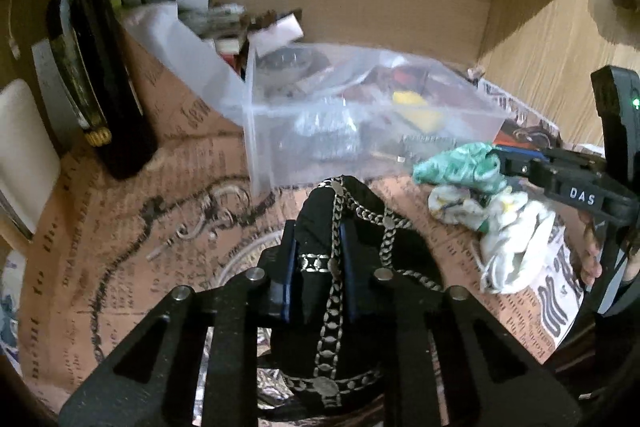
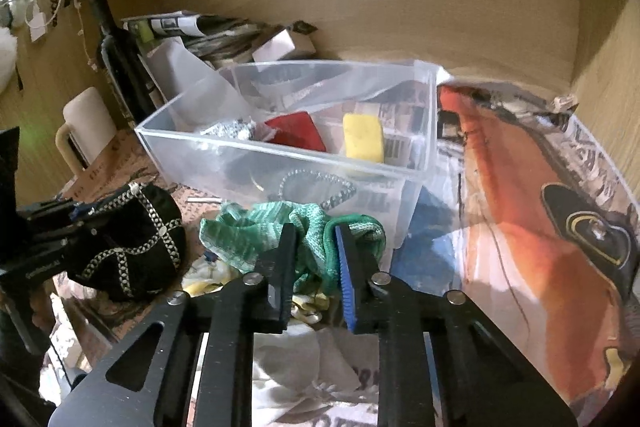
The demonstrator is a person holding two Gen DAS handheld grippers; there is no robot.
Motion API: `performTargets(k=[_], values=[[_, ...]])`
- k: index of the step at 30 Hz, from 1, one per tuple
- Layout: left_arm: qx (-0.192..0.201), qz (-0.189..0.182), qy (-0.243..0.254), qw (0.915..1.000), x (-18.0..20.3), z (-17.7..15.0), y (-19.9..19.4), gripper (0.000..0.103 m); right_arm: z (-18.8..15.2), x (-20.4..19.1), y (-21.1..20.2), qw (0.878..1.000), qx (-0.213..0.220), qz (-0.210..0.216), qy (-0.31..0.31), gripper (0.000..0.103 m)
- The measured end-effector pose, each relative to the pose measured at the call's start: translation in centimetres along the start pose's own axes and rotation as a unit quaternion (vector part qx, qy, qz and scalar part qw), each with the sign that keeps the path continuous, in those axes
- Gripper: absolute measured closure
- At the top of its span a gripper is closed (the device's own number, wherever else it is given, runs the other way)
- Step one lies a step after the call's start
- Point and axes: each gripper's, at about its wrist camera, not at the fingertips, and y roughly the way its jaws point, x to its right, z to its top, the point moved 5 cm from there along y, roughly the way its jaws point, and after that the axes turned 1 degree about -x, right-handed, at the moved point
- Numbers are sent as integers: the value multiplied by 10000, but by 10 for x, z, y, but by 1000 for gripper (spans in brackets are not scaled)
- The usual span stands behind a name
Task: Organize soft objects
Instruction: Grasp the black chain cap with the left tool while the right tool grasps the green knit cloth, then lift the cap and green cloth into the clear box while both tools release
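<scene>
My left gripper (image 1: 318, 247) is shut on a black cap with silver chain trim (image 1: 340, 211) and holds it in front of a clear plastic bin (image 1: 460, 99). The cap also shows at the left of the right wrist view (image 2: 132, 239). My right gripper (image 2: 316, 251) is shut on a green knit cloth (image 2: 256, 227) just in front of the bin (image 2: 280, 163). It shows in the left wrist view (image 1: 500, 163) too, with the green cloth (image 1: 452, 167). A white and yellow cloth (image 1: 516, 239) lies under it. The bin holds a yellow sponge (image 2: 363, 137), a red piece (image 2: 298, 131) and a silvery item (image 2: 232, 129).
A dark bottle (image 1: 96, 75) and a white mug (image 2: 86, 123) stand at the left. Papers and boxes (image 2: 208, 31) pile behind the bin. Newspaper (image 1: 120, 247) covers the shelf floor. Wooden walls close in at the back and right. An orange printed sheet (image 2: 512, 207) lies at the right.
</scene>
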Motion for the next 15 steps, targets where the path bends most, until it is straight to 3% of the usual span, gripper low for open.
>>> performTargets(k=[15], values=[[1091,3,-17,9940,2,57,-56,84,31,-19,-57,9958,896,66,-201,87]])
